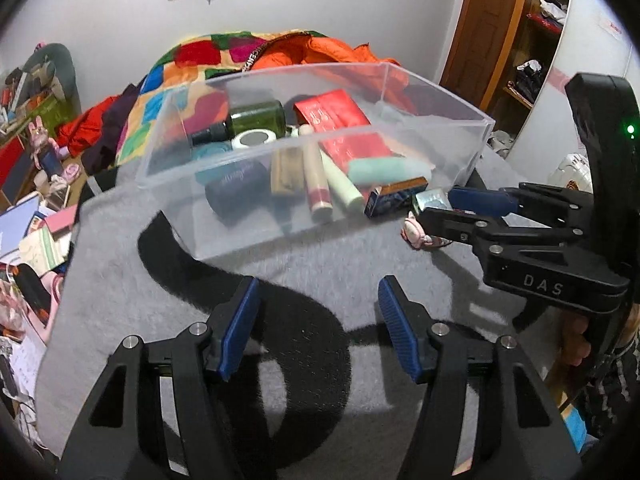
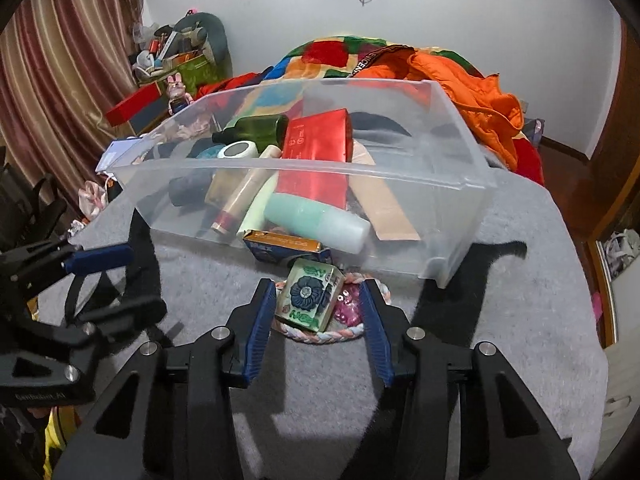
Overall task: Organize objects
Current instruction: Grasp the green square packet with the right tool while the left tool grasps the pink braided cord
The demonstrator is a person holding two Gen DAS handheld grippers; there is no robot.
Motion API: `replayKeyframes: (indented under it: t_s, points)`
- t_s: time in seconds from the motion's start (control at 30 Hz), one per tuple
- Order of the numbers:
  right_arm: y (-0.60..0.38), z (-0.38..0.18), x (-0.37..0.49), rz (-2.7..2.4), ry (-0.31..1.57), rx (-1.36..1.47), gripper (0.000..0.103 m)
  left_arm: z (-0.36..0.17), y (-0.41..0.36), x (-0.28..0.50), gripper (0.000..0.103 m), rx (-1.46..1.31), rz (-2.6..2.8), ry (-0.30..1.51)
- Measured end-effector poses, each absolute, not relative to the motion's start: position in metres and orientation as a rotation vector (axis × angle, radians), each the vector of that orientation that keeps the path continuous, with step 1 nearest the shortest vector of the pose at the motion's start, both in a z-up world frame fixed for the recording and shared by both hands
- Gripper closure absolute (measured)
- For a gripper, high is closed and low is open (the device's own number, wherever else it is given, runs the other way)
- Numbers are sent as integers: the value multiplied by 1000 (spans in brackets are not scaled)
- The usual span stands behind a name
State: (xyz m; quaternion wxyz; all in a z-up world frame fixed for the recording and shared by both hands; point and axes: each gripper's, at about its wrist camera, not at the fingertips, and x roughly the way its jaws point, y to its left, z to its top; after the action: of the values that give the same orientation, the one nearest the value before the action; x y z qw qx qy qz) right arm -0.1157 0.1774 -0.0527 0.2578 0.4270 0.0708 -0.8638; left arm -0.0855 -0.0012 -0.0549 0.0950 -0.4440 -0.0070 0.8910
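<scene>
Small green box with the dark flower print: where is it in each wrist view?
Left wrist: small green flower-print box sits right of centre, at the right gripper tips, before the bin's near-right corner.
Right wrist: lower centre, box between the open pads, on a braided ring.
Shared landmark: clear plastic bin.

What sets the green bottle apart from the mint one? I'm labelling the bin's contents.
The green bottle is dark, see-through and dark-capped; the mint bottle is pale, opaque and pale-capped. The green bottle lies at the back of the clear bin, the mint bottle against its front wall. Both lie on their sides.
</scene>
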Motion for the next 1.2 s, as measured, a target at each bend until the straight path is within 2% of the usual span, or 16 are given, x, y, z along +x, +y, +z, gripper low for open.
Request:
replayKeyframes:
  t_s: [0.13,0.2,0.27,0.47,0.8,0.87,1.0,1.07,1.17,1.2]
  points:
    - [169,-54,-116,-2338,244,1152,63,-57,5,-86,42,-1309,2626,-19]
    - [168,-53,-115,-2321,244,1145,74,-57,8,-87,42,-1308,2620,-9]
    - [169,-53,-114,-2316,238,1143,77,-57,13,-88,42,-1312,2606,0]
    - [186,-49,-109,-2305,146,1131,79,-55,26,-97,42,-1319,2571,23]
    - [242,-28,-101,-2393,-11,1083,80,-53,51,-128,43,-1343,2513,-84]
    - [247,-30,-102,-2399,-30,1092,80,-59,60,-134,54,-1370,2502,-66]
    - [252,-35,-105,-2393,-60,1111,80,-64,69,-136,69,-1362,2519,-25]
    - [252,-37,-105,-2390,-65,1114,80,-63,72,-131,82,-1342,2523,7]
    - [253,-38,-105,-2385,-74,1112,80,-61,77,-122,91,-1311,2536,67]
    - [254,-38,-105,-2385,-73,1111,80,-60,77,-119,91,-1300,2541,85]
